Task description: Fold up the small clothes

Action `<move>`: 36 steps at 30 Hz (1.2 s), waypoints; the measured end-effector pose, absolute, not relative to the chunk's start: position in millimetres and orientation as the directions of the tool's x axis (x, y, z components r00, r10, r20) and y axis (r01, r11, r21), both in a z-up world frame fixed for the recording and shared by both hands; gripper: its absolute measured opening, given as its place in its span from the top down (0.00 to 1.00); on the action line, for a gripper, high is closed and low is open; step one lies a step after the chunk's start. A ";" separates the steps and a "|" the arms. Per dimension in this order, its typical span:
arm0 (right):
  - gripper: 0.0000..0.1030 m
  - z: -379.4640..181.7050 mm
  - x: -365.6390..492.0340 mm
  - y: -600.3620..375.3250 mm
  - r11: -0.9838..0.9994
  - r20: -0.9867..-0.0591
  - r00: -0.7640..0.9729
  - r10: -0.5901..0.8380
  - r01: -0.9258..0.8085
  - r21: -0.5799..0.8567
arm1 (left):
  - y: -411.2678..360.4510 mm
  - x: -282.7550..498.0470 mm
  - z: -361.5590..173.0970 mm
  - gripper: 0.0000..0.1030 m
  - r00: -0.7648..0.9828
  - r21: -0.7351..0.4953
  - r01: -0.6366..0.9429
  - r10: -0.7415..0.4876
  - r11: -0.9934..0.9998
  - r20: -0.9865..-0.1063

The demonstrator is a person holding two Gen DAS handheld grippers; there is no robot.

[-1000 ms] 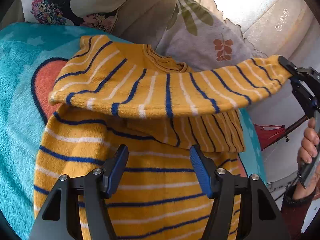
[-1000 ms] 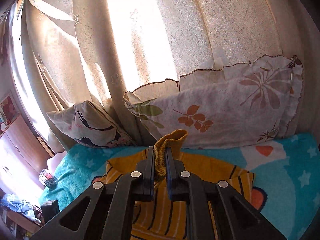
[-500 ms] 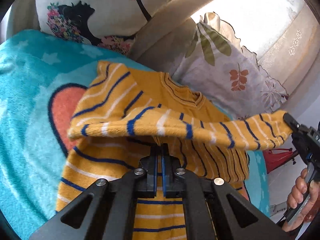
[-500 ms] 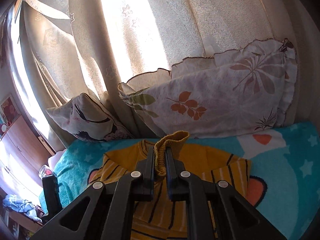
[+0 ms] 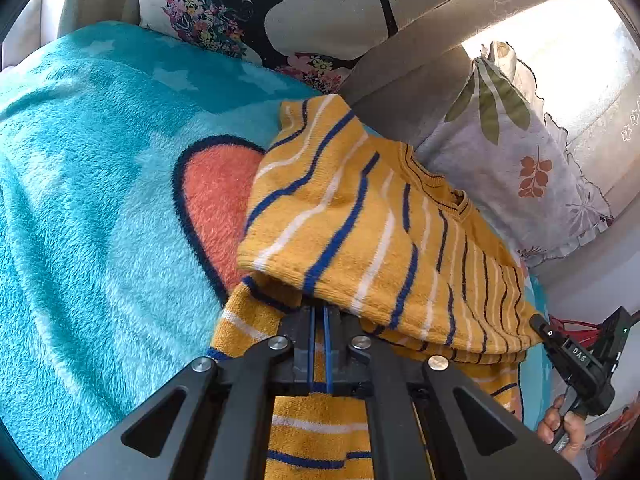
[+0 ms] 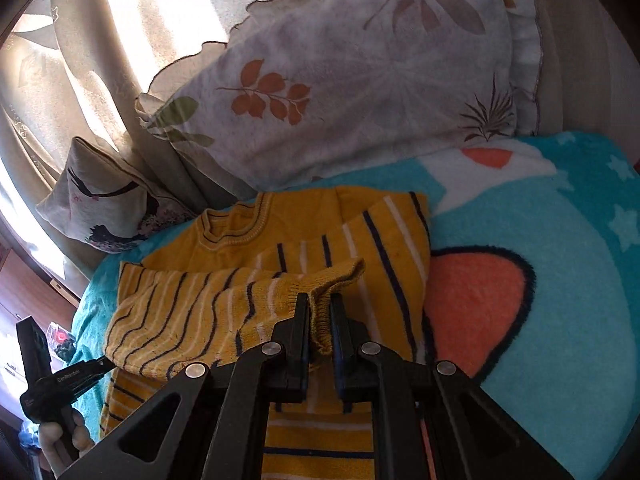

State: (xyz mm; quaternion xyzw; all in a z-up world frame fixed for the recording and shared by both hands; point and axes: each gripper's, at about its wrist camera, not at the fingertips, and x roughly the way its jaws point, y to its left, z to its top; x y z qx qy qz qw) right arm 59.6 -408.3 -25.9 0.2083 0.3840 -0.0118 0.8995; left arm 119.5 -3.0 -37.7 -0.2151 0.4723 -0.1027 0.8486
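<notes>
A small mustard-yellow sweater [image 5: 360,216] with blue and white stripes lies on a turquoise fleece blanket [image 5: 100,200] printed with a coral heart. The sweater sits toward the blanket's far edge, its neckline close to the pillows, with part of the heart showing beside it.

Your left gripper [image 5: 319,344] has its fingers drawn narrow, almost together. They reach in under a folded-over layer of the sweater, and you cannot tell from either view whether any fabric is pinched between them.

Your right gripper [image 6: 319,332] has its fingers closed on the ribbed cuff of one sleeve [image 6: 224,316]. That sleeve is drawn across the sweater's chest, lying over the body just below the neckline [image 6: 230,232]. In the left wrist view the right gripper appears at the sweater's right side, gripped by your right hand [image 5: 560,430]. In the right wrist view your left hand [image 6: 60,436] shows at the lower left, holding its gripper's handle.

Two pillows lean along the blanket's far edge: a pale leaf-print pillow [image 6: 360,80] and a pillow with a dark silhouette and flowers [image 5: 280,8]. A sunlit cream curtain [image 6: 140,32] hangs behind them.
</notes>
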 end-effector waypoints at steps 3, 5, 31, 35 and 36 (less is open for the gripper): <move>0.90 -40.8 55.0 -420.2 0.904 -0.712 0.692 0.116 0.223 0.364 | 14.2 112.8 -41.1 0.97 0.533 -0.487 -0.053 -0.387 0.872 -0.752; 0.88 -47.6 50.6 -427.1 0.892 -0.718 0.684 0.128 0.237 0.385 | 27.0 104.7 -43.2 0.97 0.518 -0.531 -0.059 -0.429 0.845 -0.740; 0.51 -85.7 -139.0 -408.6 0.669 -0.551 0.599 0.582 0.032 0.742 | 41.6 -32.8 -54.0 0.55 0.417 -0.656 0.171 -0.657 0.735 -0.628; 0.51 -88.1 -166.5 -397.4 0.622 -0.486 0.600 0.636 -0.026 0.783 | 45.5 -70.4 -55.7 0.61 0.419 -0.685 0.203 -0.694 0.700 -0.585; 0.51 -88.3 -172.9 -395.6 0.614 -0.472 0.605 0.642 -0.037 0.788 | 46.5 -79.2 -55.9 0.61 0.422 -0.686 0.206 -0.696 0.698 -0.581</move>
